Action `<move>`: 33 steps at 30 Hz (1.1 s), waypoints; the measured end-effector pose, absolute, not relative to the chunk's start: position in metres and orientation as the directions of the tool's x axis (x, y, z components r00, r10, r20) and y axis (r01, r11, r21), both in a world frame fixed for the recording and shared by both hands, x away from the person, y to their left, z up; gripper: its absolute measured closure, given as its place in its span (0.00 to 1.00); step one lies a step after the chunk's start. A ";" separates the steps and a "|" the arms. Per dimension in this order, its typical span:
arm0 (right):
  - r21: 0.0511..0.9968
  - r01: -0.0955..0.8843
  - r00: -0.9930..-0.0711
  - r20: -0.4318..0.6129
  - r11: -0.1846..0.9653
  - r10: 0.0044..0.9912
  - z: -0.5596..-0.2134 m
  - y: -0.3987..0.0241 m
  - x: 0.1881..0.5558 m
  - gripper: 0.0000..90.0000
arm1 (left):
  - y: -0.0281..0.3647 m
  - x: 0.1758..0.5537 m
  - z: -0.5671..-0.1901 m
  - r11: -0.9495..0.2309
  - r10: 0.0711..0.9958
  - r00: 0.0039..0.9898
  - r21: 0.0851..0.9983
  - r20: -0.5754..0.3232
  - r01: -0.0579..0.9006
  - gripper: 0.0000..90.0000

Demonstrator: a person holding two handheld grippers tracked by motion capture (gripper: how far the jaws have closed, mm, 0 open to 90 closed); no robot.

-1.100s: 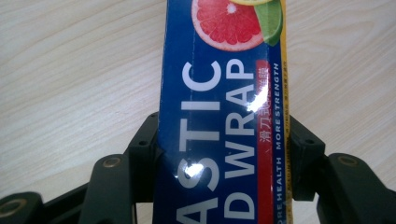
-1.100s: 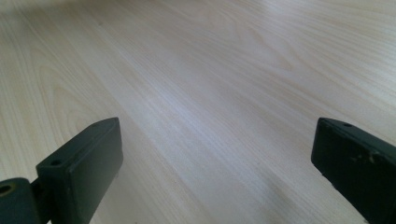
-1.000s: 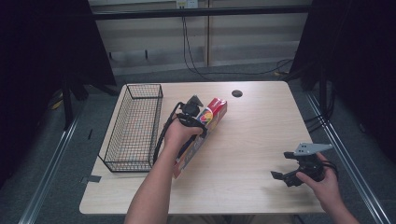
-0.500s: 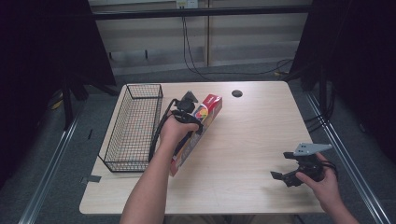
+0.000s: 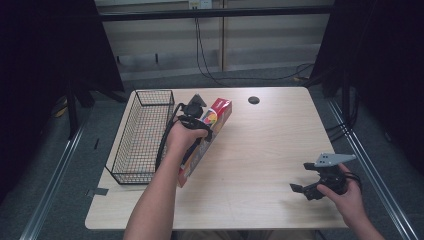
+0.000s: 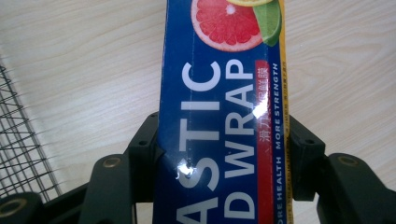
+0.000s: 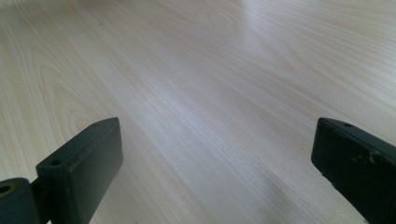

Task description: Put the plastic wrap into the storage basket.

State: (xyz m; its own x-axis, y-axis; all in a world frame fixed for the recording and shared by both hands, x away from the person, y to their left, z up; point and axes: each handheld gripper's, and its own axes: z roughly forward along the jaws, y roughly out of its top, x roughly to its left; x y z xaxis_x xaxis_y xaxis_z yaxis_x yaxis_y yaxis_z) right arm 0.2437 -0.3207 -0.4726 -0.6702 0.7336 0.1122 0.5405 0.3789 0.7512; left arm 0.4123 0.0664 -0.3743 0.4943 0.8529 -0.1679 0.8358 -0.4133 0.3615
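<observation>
The right gripper point(image 5: 306, 189) sits nearest, at the near right of the wooden table point(image 5: 270, 145), held low in the person's right hand point(image 5: 347, 196) with a grey 3-cornered plate on top. In the right gripper view its 2 black jaws stand wide apart with bare pale wood between them and nothing held.

Farther in and to the left of that gripper, across a broad stretch of tabletop, the left hand point(image 5: 183, 136) holds the left gripper point(image 5: 206, 131) on a long plastic wrap box point(image 5: 214, 125). In the left gripper view the 2 jaws press against the box's long edges, 1 on each side, closed on it; the blue face reads "PLASTIC FOOD WRAP" in part, with a grapefruit slice and a lime wedge printed near the far end. In the high view the box runs diagonally, its red far end pointing away from the person; whether it is lifted clear of the table cannot be told.

Just left of the box stands a black wire basket point(image 5: 131, 145), running along the table's left edge. Beyond the box, near the table's far edge, lies a small dark round grommet point(image 5: 253, 100).
</observation>
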 end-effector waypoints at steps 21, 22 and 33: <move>0.751 0.542 -0.670 0.115 0.378 0.733 -0.472 -0.321 0.244 0.02 | 0.080 0.415 -0.363 -0.364 0.879 0.447 0.371 -0.166 0.854 0.48; 0.751 0.542 -0.671 0.115 0.378 0.733 -0.472 -0.321 0.244 0.02 | 0.081 0.415 -0.362 -0.364 0.880 0.447 0.373 -0.163 0.853 0.48; 0.750 0.543 -0.669 0.116 0.377 0.734 -0.472 -0.321 0.244 0.02 | 0.089 0.415 -0.353 -0.334 0.895 0.418 0.384 -0.157 0.861 0.48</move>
State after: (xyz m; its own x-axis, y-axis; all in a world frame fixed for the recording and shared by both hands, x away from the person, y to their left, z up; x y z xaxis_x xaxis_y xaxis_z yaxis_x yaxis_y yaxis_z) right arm 0.2436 -0.3208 -0.4720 -0.6693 0.7339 0.1161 0.5433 0.3769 0.7502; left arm 0.4149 0.0893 -0.3530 0.4176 0.8949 -0.1575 0.8608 -0.3341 0.3839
